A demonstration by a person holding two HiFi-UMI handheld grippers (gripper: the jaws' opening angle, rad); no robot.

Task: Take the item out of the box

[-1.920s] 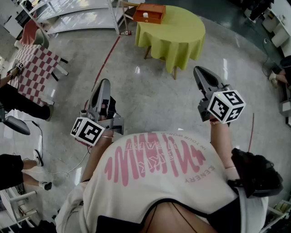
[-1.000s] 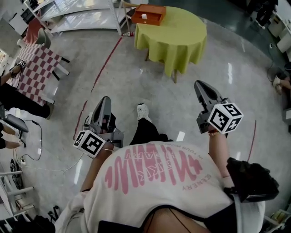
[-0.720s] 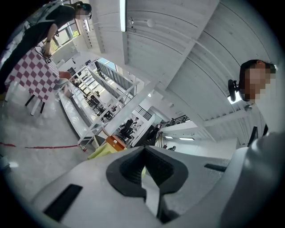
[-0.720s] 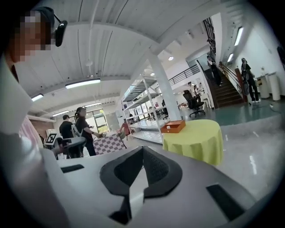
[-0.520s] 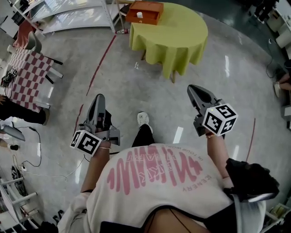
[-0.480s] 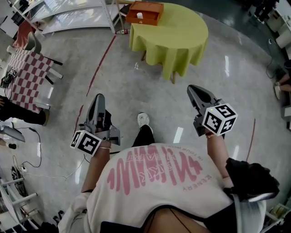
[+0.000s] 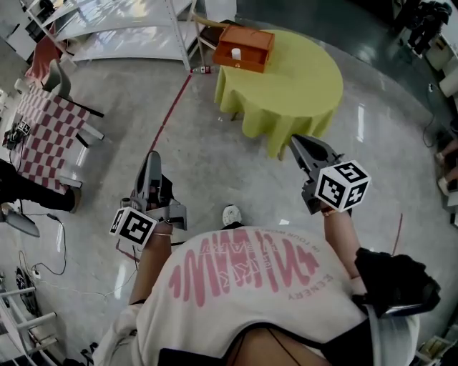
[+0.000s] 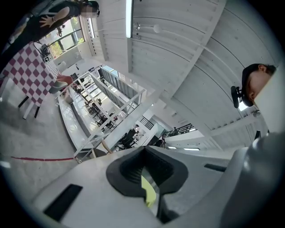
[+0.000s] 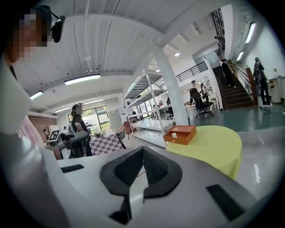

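An orange box [image 7: 247, 48] lies open on a round yellow-green table [image 7: 293, 86] ahead of me, with a small white item [image 7: 236, 53] inside it. In the right gripper view the box [image 9: 180, 133] and its white item [image 9: 174, 135] show far off, beyond the jaws. My right gripper [image 7: 295, 141] hangs in the air short of the table's near edge, shut and empty. Further left and lower in the head view, my left gripper [image 7: 152, 156] is over the floor. Its jaws [image 8: 143, 151] meet with nothing between them. Both are well away from the box.
A red-and-white checked table [image 7: 43, 114] with a chair [image 7: 57, 75] stands at the left. White shelving [image 7: 114, 21] runs along the back left, and a red line [image 7: 168, 118] crosses the grey floor. A person [image 9: 78, 129] stands by the checked table.
I have walked toward the yellow-green table, which now sits nearer and larger in the head view. Both grippers moved forward with me and stayed shut.
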